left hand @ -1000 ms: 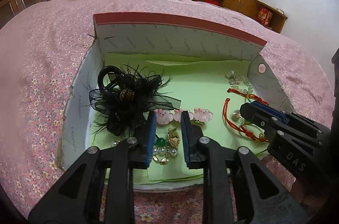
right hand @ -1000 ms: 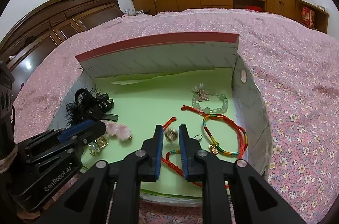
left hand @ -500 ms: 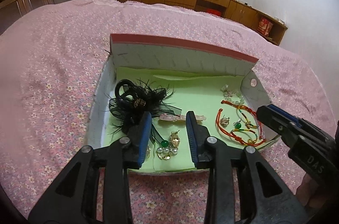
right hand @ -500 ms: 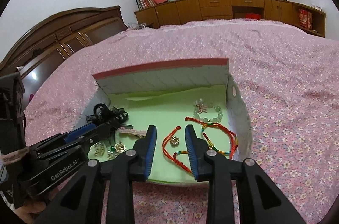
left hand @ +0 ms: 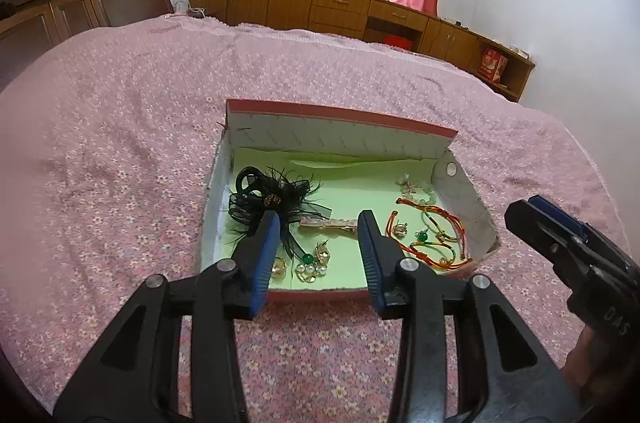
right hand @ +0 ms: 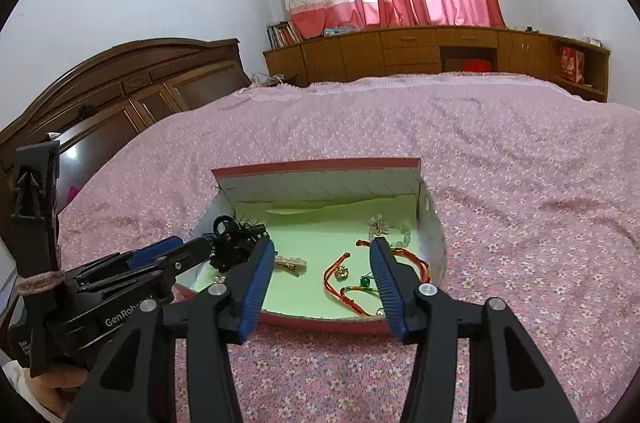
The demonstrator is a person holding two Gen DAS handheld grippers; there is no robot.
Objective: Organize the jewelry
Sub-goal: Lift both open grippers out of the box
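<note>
on the bed: box [left hand: 340, 139], lined green, jewelry inside.
left gripper [left hand: 316, 251]: released, just been opening, nothing between the jaws.
right gripper [right hand: 322, 275]: released too, just been opening, empty.
black flower [left hand: 272, 201]: left part of box, feathery, soft.
red cords [left hand: 436, 239]: right part, tangled, near beads [left hand: 416, 189].
next step, a judgement: pick one cord only, pinch low, lift slowly to avoid dragging others.

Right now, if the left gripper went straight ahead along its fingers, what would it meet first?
Probably the green lining of the shoebox, near the pink hair clip. The left gripper is open, empty and short of the box, so depth is uncertain.
</note>
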